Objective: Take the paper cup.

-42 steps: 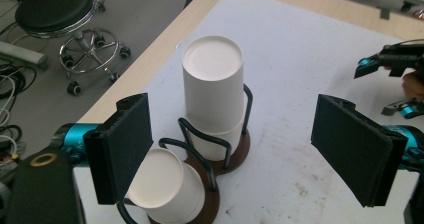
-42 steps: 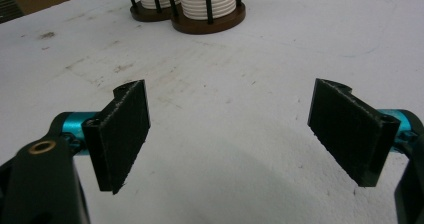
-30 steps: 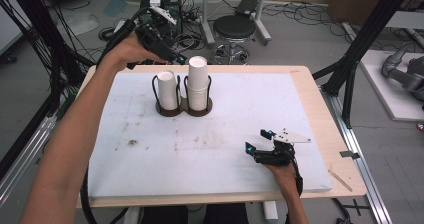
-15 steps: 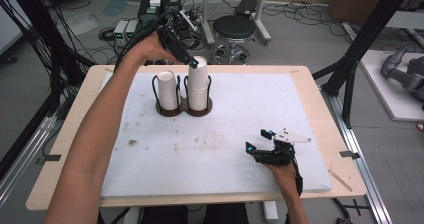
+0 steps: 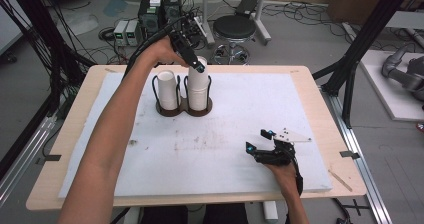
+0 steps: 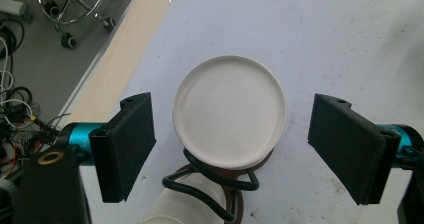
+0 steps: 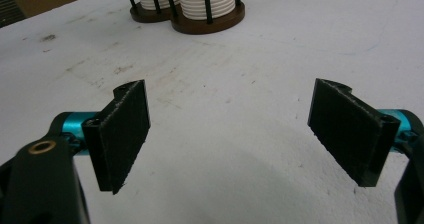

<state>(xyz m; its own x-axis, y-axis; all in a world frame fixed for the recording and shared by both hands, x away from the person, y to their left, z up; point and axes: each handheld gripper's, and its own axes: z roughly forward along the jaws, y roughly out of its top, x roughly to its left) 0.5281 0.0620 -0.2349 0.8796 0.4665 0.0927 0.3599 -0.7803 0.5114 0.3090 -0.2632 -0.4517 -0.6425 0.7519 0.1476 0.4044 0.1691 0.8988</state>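
In the high view the left tongs [image 5: 198,64] have travelled from the upper left toward the taller stack of white paper cups [image 5: 198,86], and now hang right over its top, left of frame centre. Their jaws have just been closing a little. In the left gripper view they stand apart on either side of the cup's upturned base [image 6: 230,118] without touching it. That stack sits in the right ring of the dark wire cup holder [image 5: 184,106], beside the shorter stack [image 5: 167,90]. A grab on the top cup looks imminent. The right tongs [image 5: 261,140] rest open on the counter [image 5: 310,109] at lower right, unmoved.
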